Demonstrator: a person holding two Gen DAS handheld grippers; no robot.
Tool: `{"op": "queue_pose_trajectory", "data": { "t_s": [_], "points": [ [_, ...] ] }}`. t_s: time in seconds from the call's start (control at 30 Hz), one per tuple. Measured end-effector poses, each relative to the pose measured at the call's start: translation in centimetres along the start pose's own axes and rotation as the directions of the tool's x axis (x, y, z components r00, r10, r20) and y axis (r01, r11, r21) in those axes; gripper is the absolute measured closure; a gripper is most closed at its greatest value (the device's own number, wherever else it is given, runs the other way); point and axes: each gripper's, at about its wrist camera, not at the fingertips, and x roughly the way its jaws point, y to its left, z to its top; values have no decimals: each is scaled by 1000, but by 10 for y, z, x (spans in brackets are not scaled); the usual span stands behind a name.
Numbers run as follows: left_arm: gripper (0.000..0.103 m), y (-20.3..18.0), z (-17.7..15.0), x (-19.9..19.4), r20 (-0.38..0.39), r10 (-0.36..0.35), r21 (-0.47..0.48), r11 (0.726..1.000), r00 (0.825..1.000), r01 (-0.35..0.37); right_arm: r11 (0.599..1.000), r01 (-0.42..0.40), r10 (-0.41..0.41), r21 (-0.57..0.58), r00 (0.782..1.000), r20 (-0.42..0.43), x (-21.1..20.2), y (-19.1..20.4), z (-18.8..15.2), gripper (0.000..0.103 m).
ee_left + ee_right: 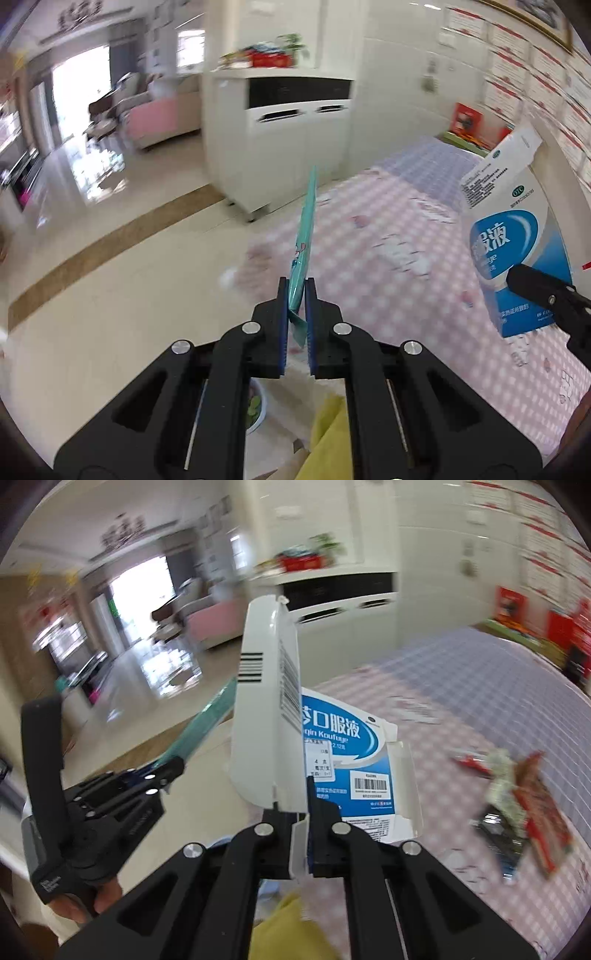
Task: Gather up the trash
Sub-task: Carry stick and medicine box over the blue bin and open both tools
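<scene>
The left tongs are pinching a thin teal wrapper edge-on, and the right tongs are clamping a flattened blue-and-white box, both lifted off the checked desk, probably for carrying to a bin. More wrappers are lying on the desk; a white cabinet is standing beyond.

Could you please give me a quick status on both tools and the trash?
Left tool shut on teal wrapper. Right tool shut on blue-and-white medicine box. More wrappers on checked tablecloth. Nothing blocking.
</scene>
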Motion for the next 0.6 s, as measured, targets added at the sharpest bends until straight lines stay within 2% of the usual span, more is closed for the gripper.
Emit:
{"op": "queue_pose_trajectory", "data": {
  "t_s": [0.17,0.3,0.47,0.6],
  "points": [
    [95,52,-22,-3,-41,84,-90,992,996,-88,991,-106,101,-84,993,-55,22,54,2,99],
    [95,86,-42,-3,-76,133,-154,978,988,-144,973,-188,174,-134,979,-110,39,93,-3,99],
    [95,118,-65,3,-127,173,-213,957,977,-198,952,-240,201,-189,958,-205,64,132,-19,99],
    [95,135,-91,15,-194,167,-255,943,967,-214,944,-266,204,-198,936,-287,86,148,-36,99]
  ]
}}
